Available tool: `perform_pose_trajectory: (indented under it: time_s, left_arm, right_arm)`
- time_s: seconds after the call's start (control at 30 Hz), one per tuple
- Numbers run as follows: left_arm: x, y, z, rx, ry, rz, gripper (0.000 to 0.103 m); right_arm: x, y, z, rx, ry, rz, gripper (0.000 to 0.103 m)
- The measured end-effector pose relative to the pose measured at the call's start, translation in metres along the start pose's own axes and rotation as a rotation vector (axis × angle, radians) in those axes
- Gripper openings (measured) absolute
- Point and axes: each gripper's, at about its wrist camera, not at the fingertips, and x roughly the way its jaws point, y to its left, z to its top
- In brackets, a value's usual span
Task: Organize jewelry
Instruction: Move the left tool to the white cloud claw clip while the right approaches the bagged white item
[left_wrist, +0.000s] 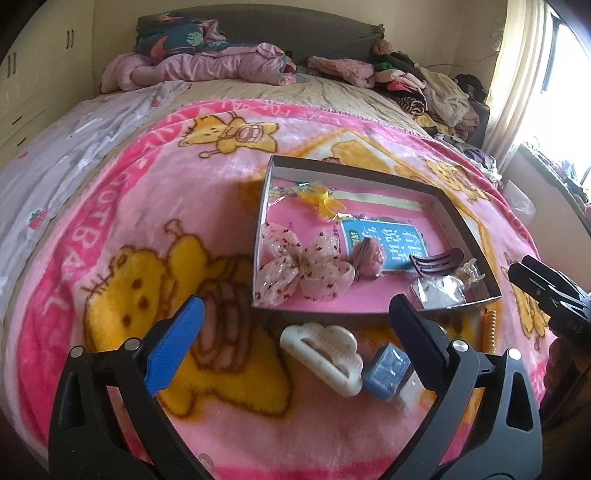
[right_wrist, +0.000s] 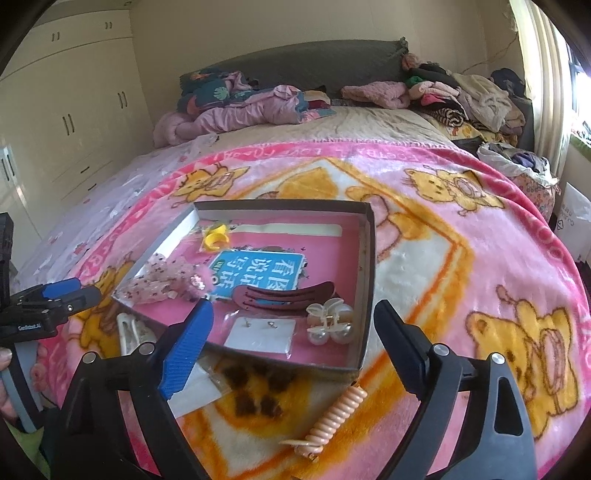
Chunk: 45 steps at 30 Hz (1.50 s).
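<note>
On a bed (right_wrist: 332, 122) spread with a pink cartoon blanket (right_wrist: 461, 229), an open shallow box (right_wrist: 364, 295) sits mid-blanket, already holding a gauzy bow (left_wrist: 295, 266), a dark brown clip (right_wrist: 284, 299), a pearl clip (right_wrist: 328, 321), a carded pair of earrings (right_wrist: 260, 332) and a yellow ring (right_wrist: 216, 238).

Outside the box, along its near edge, wait a white claw clip (left_wrist: 325, 354), a small blue box (left_wrist: 386, 371) touching it, and a peach coil tie (right_wrist: 338, 417) near the box's near right corner.

The left gripper (left_wrist: 295, 325) hangs above the white clip with jaws wide apart and nothing between them; the right gripper (right_wrist: 291, 332) is likewise spread wide and empty over the box's near edge.

All the pieces look light. The white clip appears to be rigid plastic, probably smooth enough to slip, and is best pinched across its arched back rather than its teeth. The coil tie looks springy and would likely flex if squeezed, so a hold across its middle seems safest. The blue box, hard and square, offers flat sides.

Only the left view shows the white clip whole and the blue box; the right view alone shows the coil tie full length, the earrings on their card and a pale sheet (right_wrist: 195, 387) beneath its blue pad.
</note>
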Motion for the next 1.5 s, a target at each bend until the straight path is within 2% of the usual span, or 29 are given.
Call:
perform_pose_trajectory:
  time_s: [0.9,1.5]
  left_arm:
    - [-0.045,0.002,-0.030,0.003,-0.045,0.022,0.092]
    - [-0.056,0.016,-0.061,-0.015,-0.025,0.050,0.092]
  right_arm:
    - [-0.044,0.041,-0.028,-0.092,-0.011,0.058,0.088]
    - [-0.037,0.078,-0.055,-0.165,0.048,0.137,0.088]
